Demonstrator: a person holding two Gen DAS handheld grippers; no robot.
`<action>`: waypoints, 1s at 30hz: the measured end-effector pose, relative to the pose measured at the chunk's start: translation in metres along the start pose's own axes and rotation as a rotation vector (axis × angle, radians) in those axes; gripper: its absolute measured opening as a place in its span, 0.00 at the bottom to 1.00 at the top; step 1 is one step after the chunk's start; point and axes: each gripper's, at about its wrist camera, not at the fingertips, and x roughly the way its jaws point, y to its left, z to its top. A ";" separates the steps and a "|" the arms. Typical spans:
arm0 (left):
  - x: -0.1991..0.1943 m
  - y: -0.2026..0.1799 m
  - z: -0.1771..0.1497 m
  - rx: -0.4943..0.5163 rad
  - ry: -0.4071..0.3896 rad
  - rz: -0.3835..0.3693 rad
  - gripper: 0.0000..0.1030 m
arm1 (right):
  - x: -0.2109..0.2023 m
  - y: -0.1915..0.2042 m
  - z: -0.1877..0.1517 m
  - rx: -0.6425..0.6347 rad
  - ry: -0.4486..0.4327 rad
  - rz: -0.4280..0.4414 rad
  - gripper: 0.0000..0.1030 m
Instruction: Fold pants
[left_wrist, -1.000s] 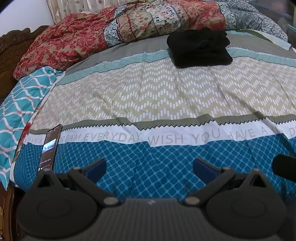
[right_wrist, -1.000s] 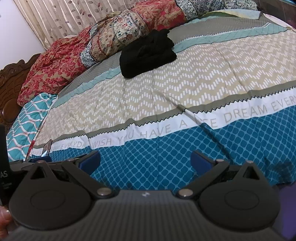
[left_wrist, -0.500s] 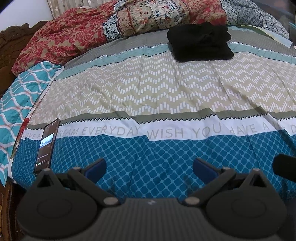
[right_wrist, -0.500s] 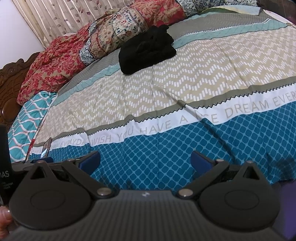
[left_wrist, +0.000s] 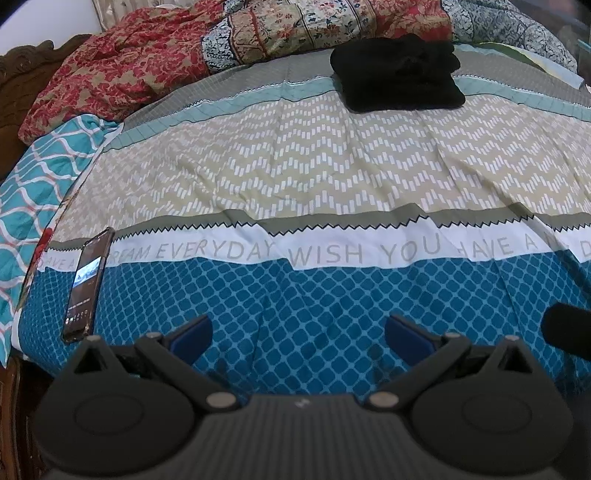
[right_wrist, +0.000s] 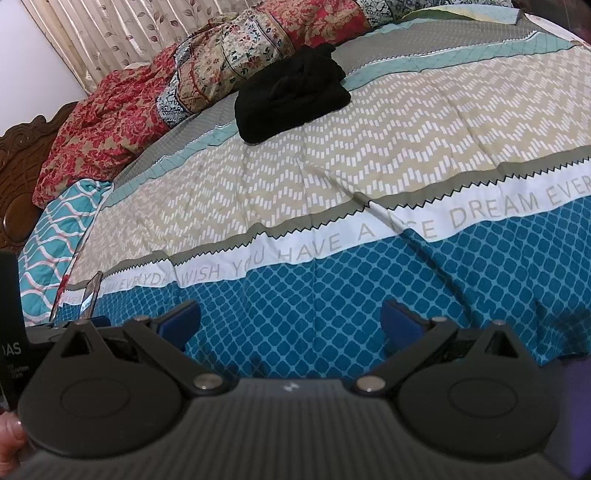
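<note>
At the far side of the bed (left_wrist: 332, 177), beside the heaped quilts (left_wrist: 258, 33), lies the black pants (left_wrist: 399, 74) bundle, well apart from me. My left gripper (left_wrist: 298, 334) and right gripper (right_wrist: 290, 319) both hover over the near blue edge, jaws spread wide and empty. The bundle's long axis runs left to right; it sits far-right of my left jaws, far-left of my right; neither looks clearly nearer.
</note>
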 end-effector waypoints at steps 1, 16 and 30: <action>0.001 0.000 0.000 0.001 0.002 0.000 1.00 | 0.000 0.000 0.000 0.001 0.001 -0.001 1.00; 0.005 -0.002 -0.003 0.008 0.025 0.002 1.00 | 0.002 -0.005 0.000 0.008 0.015 0.002 1.00; 0.004 0.000 -0.002 -0.007 0.027 0.020 1.00 | 0.001 -0.003 0.001 -0.003 0.012 0.002 1.00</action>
